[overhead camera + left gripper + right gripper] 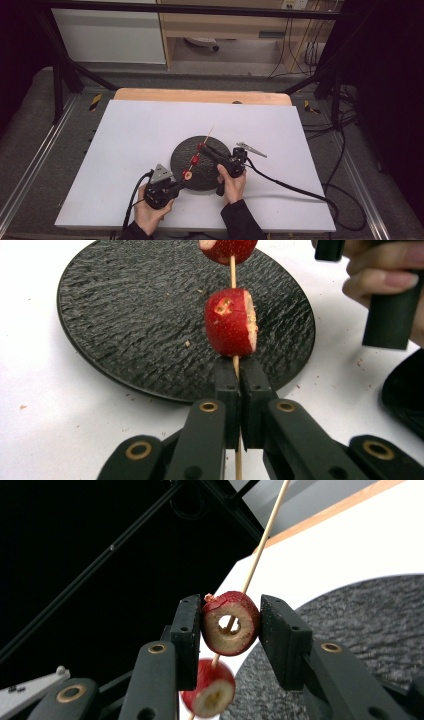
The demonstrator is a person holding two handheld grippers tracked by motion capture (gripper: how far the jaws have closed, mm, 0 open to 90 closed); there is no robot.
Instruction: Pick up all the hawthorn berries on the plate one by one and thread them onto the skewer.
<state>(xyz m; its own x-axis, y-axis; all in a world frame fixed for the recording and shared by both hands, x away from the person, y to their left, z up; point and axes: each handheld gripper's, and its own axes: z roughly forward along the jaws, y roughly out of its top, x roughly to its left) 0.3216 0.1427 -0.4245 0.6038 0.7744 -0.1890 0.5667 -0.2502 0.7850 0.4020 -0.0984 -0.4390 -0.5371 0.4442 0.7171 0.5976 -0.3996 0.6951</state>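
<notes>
A thin wooden skewer (207,136) slants up over the black slate plate (215,172) with three red cored fruit pieces threaded on it. My left gripper (238,372) is shut on the skewer's lower end, just below the nearest fruit piece (231,322); a second piece (228,249) sits farther up. My right gripper (231,630) is shut on the uppermost fruit piece (231,622), with the skewer (265,530) running through its hole. Below it hangs another piece (209,690). From above, the left gripper (180,181) and right gripper (204,147) meet over the plate.
A metal clip (251,148) lies on the white board (125,140) just right of the plate. The wooden table edge (200,95) runs along the back. Cables (290,187) trail off to the right. The other hand (380,280) holds its gripper at the plate's far side.
</notes>
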